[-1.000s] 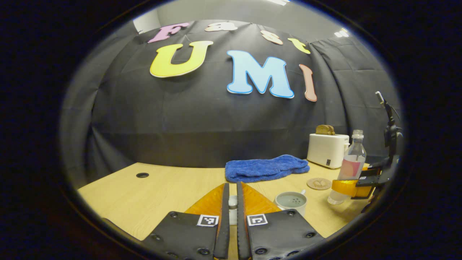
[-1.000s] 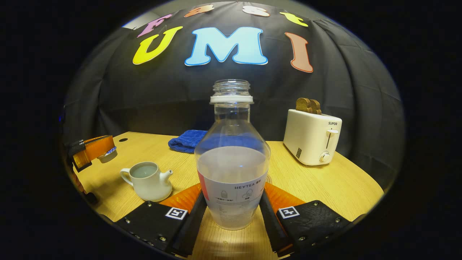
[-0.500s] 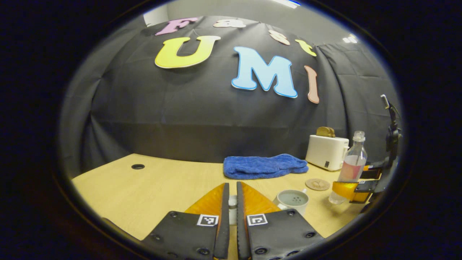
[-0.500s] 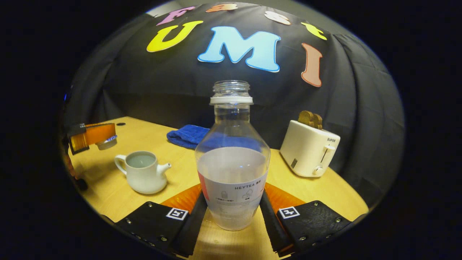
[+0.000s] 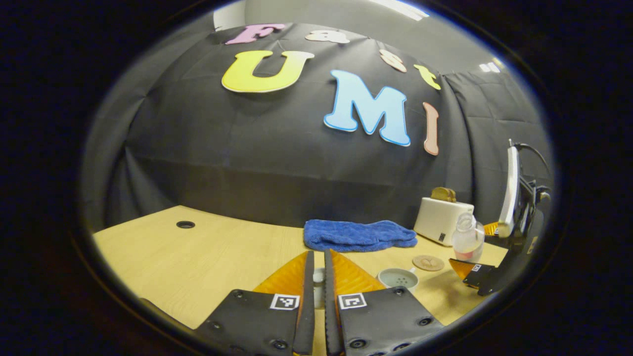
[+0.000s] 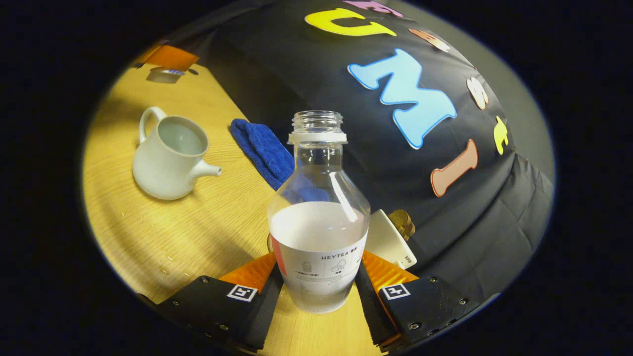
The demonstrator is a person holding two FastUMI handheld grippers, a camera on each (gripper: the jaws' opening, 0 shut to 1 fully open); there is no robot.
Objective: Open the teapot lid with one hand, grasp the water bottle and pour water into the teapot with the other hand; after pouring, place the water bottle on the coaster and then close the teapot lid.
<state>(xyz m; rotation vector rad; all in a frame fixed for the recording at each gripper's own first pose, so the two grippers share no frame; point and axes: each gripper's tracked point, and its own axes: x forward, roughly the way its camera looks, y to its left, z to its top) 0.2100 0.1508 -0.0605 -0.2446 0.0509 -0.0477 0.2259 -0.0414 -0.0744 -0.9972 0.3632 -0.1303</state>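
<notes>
Each gripper, the left gripper and the right gripper, carries two black textured plates studded with round screws, each bearing a small square black-and-white marker, joined to ribbed translucent wedge-shaped fingers.

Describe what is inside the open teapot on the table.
The teapot has no lid on it. In the right gripper view its inside looks pale grey, perhaps water. In the left gripper view, strainer holes show. Its bottom is hidden by the rim.

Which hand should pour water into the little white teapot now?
Right. The right gripper already clamps the uncapped water bottle, tipped toward the open teapot. The left gripper is busy pinching the lid.
</notes>
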